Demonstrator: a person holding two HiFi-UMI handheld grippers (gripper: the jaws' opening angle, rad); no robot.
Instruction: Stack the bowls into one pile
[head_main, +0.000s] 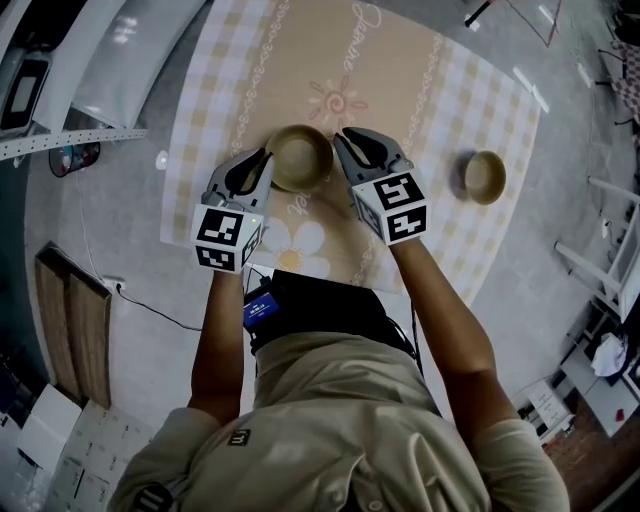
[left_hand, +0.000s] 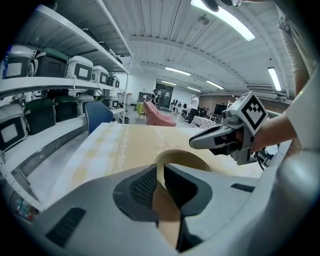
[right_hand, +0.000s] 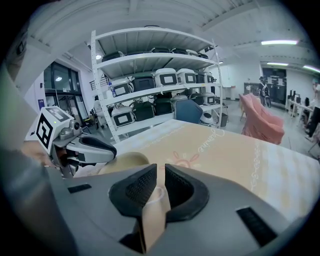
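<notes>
A tan bowl (head_main: 300, 157) rests on the tablecloth in the middle of the head view, between my two grippers. My left gripper (head_main: 262, 160) is shut on its left rim; in the left gripper view the rim (left_hand: 185, 159) runs between the pads. My right gripper (head_main: 345, 146) is shut on the bowl's right rim, and the bowl (right_hand: 122, 162) shows just left of those jaws. A second, smaller tan bowl (head_main: 485, 177) stands alone on the cloth to the right, apart from both grippers.
The table carries a beige cloth (head_main: 400, 70) with checked borders and a sun drawing. Metal shelves (right_hand: 150, 75) with boxes stand beyond its left side. A pink armchair (right_hand: 262, 122) is further back. Cables and cartons lie on the floor (head_main: 120, 300).
</notes>
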